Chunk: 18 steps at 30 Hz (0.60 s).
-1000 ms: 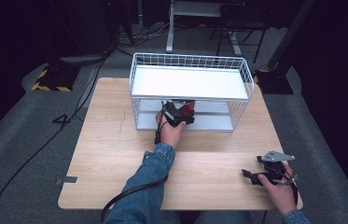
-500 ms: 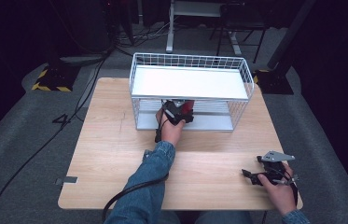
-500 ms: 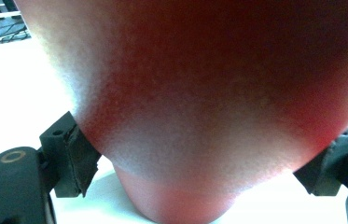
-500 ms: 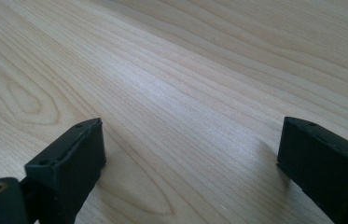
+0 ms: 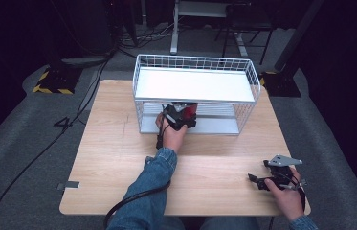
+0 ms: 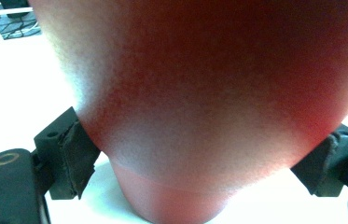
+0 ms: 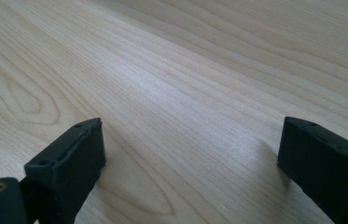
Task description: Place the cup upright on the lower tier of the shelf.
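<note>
**Left gripper clamped on a red cup at the rack's lower shelf**

The left gripper (image 6: 199,158) has its two black jaws pressed against either side of a red cup (image 6: 209,93), close around its narrower lower part. In the left gripper view the cup looms right in front of the camera, blurred, with a bright white surface beneath and beside it. From the high view, the same left gripper (image 5: 180,116) and cup (image 5: 188,110) sit at the front opening of a white wire rack (image 5: 195,62), under its upper white shelf (image 5: 193,84) and over the lower shelf (image 5: 214,125). The wire side and top tier close in just above and around it.

Well off toward the table's near right corner, the right gripper (image 5: 257,181) rests low over the wooden table (image 5: 104,143), held in the right hand (image 5: 286,194). The right gripper view shows what the high view cannot: its jaws stand wide apart with bare wood grain between them.
</note>
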{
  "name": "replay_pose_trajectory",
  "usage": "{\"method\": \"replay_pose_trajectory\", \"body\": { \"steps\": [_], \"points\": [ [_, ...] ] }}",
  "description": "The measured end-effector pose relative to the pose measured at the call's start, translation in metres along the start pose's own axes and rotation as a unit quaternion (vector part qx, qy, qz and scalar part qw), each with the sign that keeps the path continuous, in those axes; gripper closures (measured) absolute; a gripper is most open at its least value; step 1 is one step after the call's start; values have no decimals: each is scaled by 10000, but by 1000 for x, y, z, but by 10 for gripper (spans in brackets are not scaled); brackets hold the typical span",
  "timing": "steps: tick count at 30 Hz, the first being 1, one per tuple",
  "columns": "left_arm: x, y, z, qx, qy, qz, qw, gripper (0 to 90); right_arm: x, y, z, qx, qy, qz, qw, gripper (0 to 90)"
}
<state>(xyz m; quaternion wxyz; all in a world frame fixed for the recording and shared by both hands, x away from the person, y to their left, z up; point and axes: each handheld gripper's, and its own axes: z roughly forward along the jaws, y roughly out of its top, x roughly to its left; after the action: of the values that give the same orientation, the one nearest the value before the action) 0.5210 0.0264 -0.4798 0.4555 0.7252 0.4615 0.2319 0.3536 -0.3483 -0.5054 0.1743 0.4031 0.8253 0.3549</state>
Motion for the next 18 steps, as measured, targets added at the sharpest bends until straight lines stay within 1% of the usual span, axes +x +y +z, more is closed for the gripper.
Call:
{"method": "replay_pose_trajectory", "body": {
  "steps": [1, 2, 3, 4, 5, 6, 7, 8, 9, 10, 11, 12, 13, 14, 15, 16, 17, 18],
  "points": [
    [0, 0, -1, 16, 11, 26, 10000, 143, 0, 0, 0, 0, 0, -1, 10000, 76],
    [0, -1, -4, 94, 41, 149, 9998, 145, 0, 0, 0, 0, 0, 2, 10000, 76],
    [0, -1, -4, 94, 41, 149, 9998, 147, 0, 0, 0, 0, 0, 2, 10000, 76],
    [0, 0, -7, 179, 18, 208, 9996, 148, 0, 0, 0, 1, 0, 1, 10000, 76],
    [0, 0, -7, 179, 18, 208, 9996, 148, 0, 0, 0, 1, 0, 1, 10000, 76],
    [1, -1, -8, 224, 57, 254, 9994, 148, 0, 0, 0, 1, 0, 2, 10000, 76],
    [0, -1, -9, 252, 55, 254, 9993, 150, 0, 0, 0, 1, 0, 2, 10000, 76],
    [0, -2, -12, 307, 16, 313, 9990, 153, 0, 0, 0, 0, -1, 1, 10000, 76],
    [0, -2, -12, 307, 16, 313, 9990, 153, 0, 0, 0, 0, -1, 1, 10000, 76],
    [-1, -4, -14, 351, 131, 200, 9991, 153, 0, 0, 0, 0, 0, 1, 10000, 76],
    [-1, -5, -16, 364, 185, 228, 9989, 153, 0, 0, 0, 1, 0, 1, 10000, 76],
    [0, -6, -20, 344, 122, 236, 9991, 153, 0, 0, 0, 1, 1, 2, 10000, 76],
    [0, -6, -20, 344, 122, 236, 9991, 154, 0, 0, 0, 1, 1, 2, 10000, 76],
    [0, -8, -24, 307, -33, 223, 9993, 154, 0, 0, 0, 1, 1, 2, 10000, 76],
    [0, -9, -27, 288, -17, 222, 9993, 154, 0, 0, 0, 1, 0, 3, 10000, 76],
    [0, -10, -30, 282, -57, 200, 9994, 154, 0, 0, 0, 1, 1, 3, 10000, 76],
    [0, -10, -30, 282, -57, 200, 9994, 154, 0, 0, 0, 1, 1, 3, 10000, 76],
    [0, -11, -36, 217, -87, 211, 9995, 154, 0, 0, 0, 1, 0, 3, 10000, 76]
  ]
}}
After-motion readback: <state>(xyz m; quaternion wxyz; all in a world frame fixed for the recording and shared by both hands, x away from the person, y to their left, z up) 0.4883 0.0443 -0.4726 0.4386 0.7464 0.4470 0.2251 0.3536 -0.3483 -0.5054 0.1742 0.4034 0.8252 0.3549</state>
